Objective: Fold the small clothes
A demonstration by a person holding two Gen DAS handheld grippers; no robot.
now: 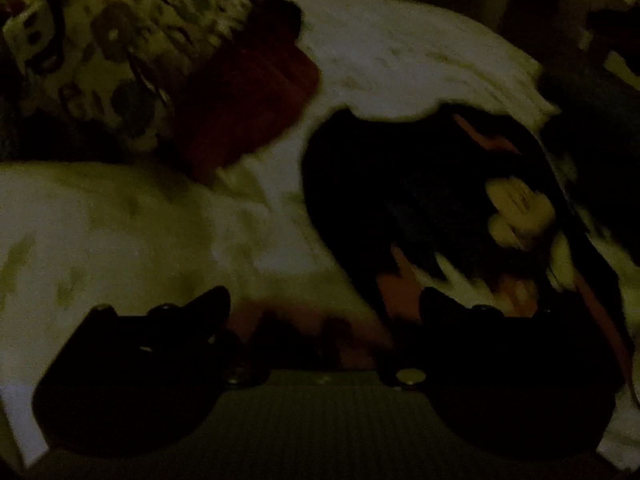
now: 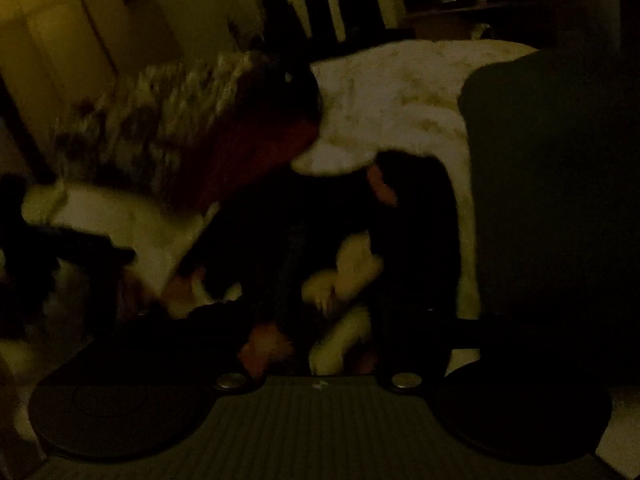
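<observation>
Two grippers, left gripper [image 1: 324,300] and right gripper [image 2: 308,312], jaws apart, empty | dark garment [image 1: 420,200] on white bedding [image 1: 120,220] | risk: dim, blurred view; jaws pinch bedding with cloth

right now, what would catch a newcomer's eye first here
The dark garment with its pale cartoon print lies mid-frame on the white bedcover, just beyond the open left tongs. A stack of patterned folded clothes with a red piece sits behind it to the left.
</observation>
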